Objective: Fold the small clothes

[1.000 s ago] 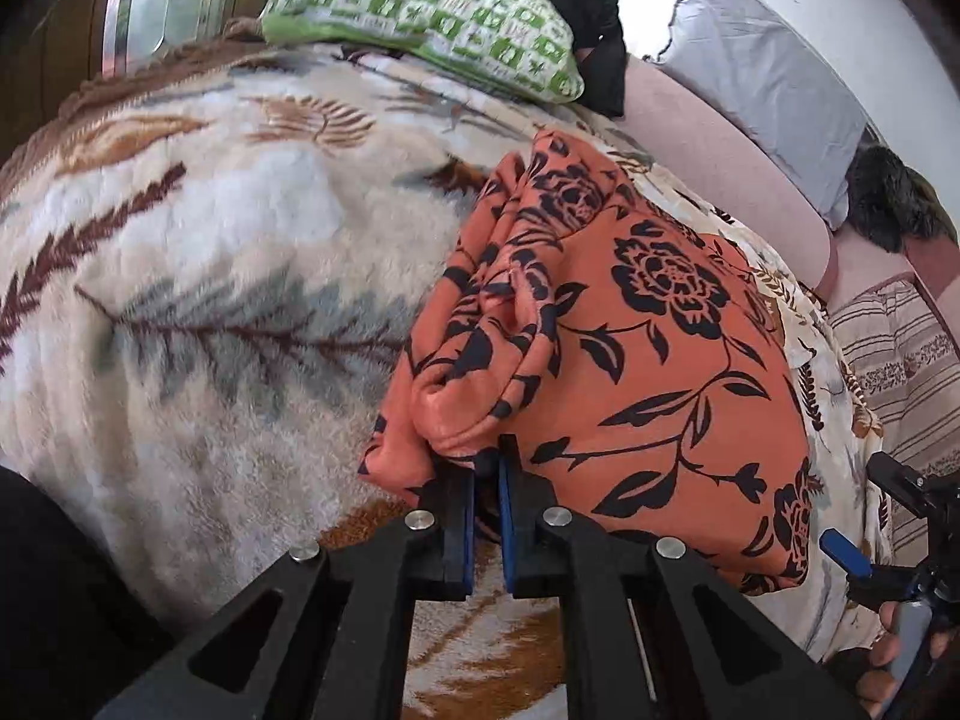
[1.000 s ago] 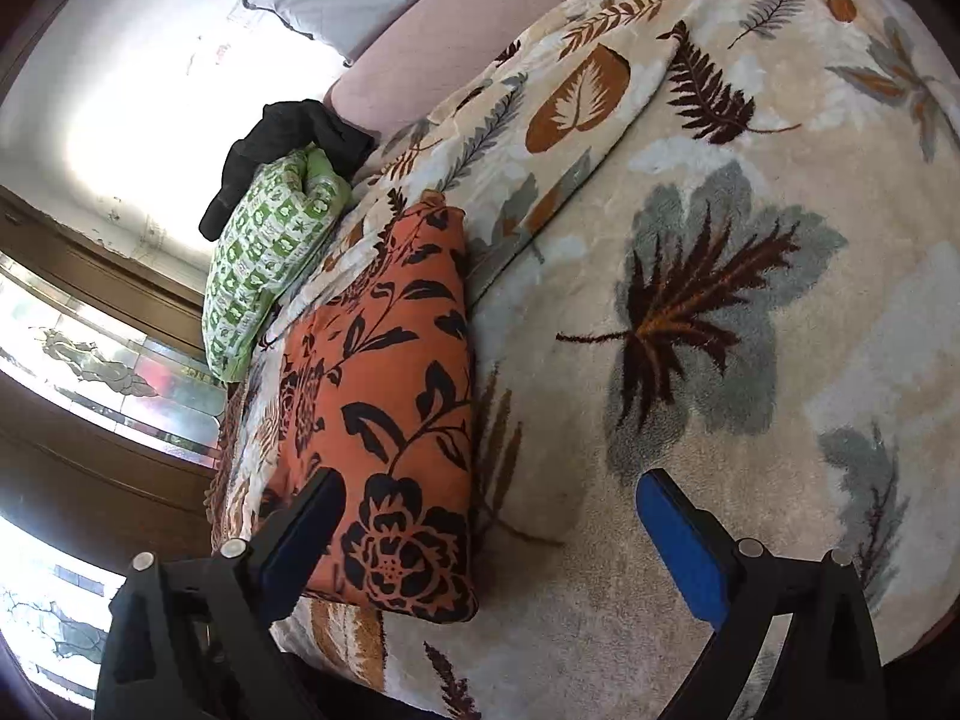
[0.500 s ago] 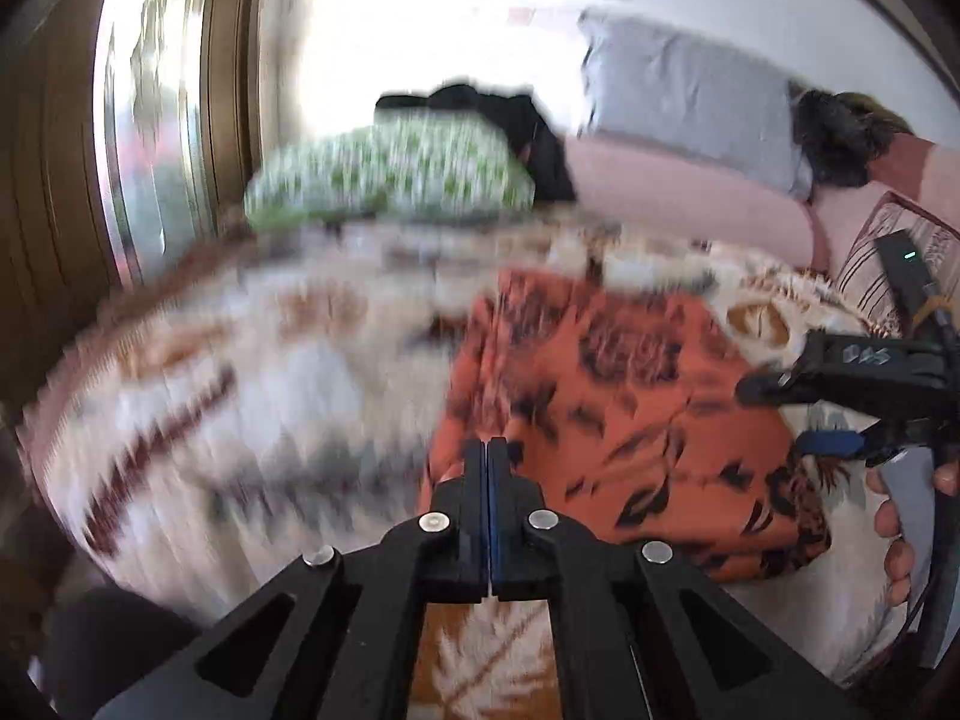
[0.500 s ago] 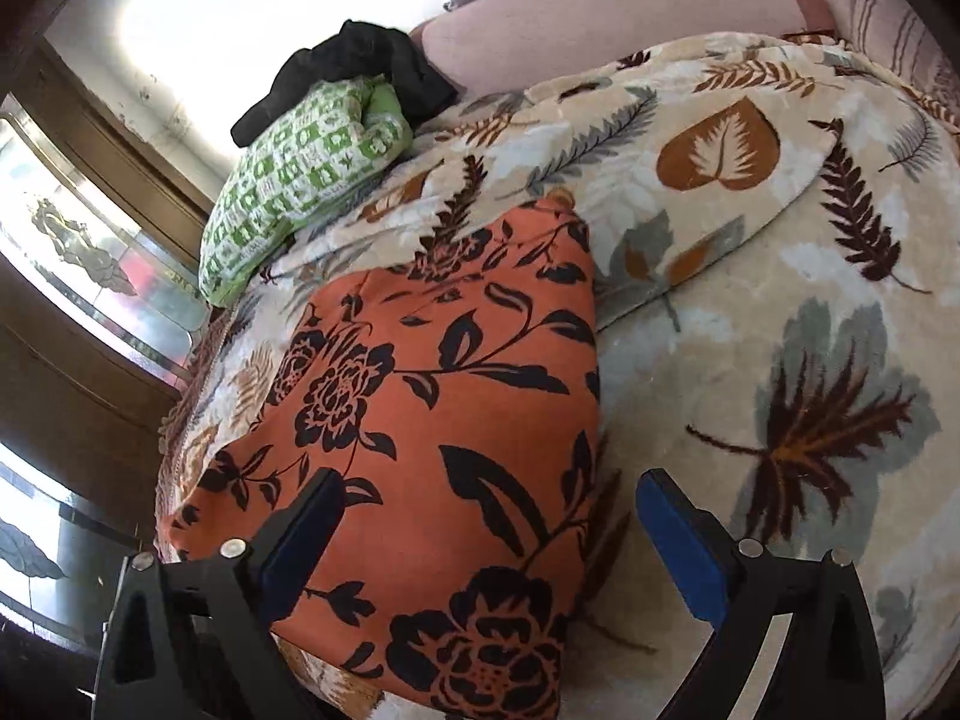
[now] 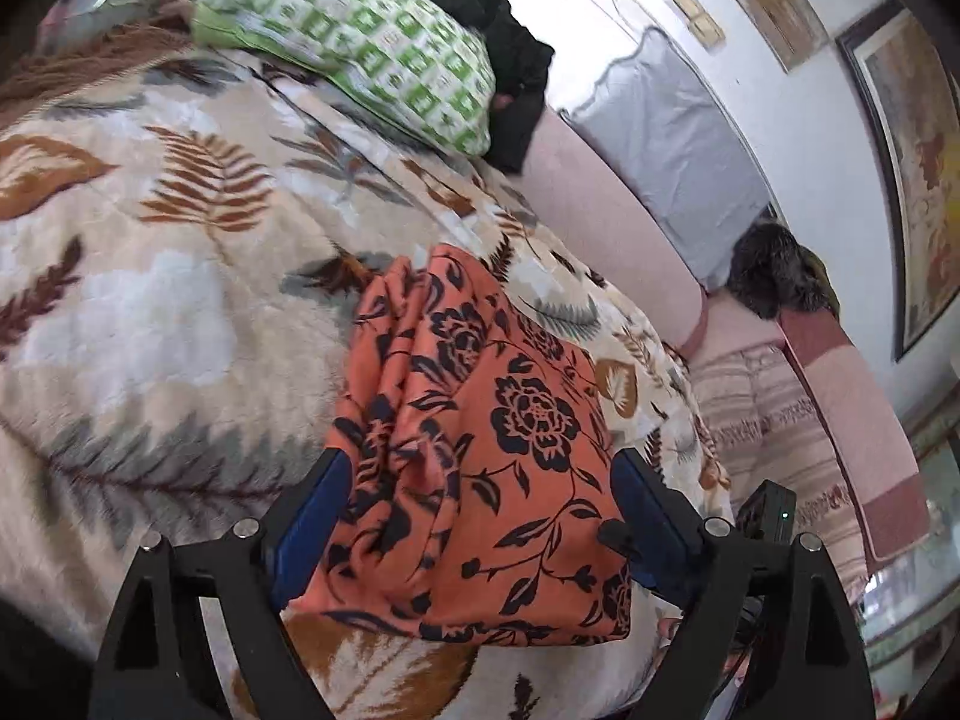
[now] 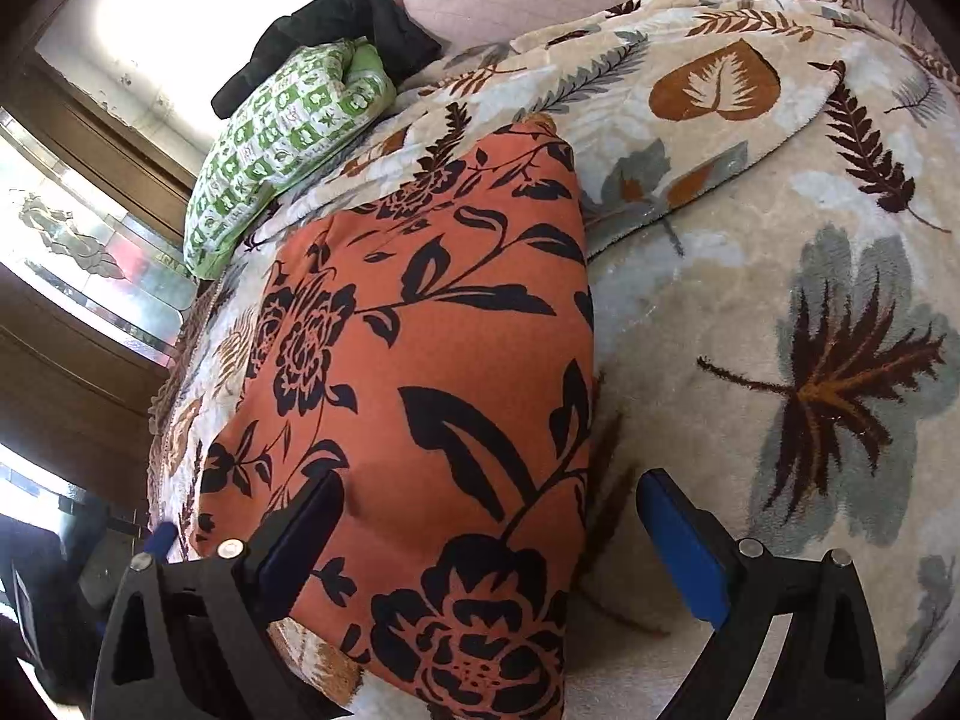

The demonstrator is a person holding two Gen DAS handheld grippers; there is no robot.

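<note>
Jaws of left gripper (image 5: 474, 516) have just spread off the folded orange floral garment (image 5: 480, 450); right gripper (image 6: 486, 546) stays spread.

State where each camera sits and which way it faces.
Left wrist: on the left gripper, looking down its open fingers across the orange floral garment toward the green pillow.
Right wrist: on the right gripper, fingers open, over the same garment on the leaf blanket.
Shared: garment, blanket, pillow.
</note>
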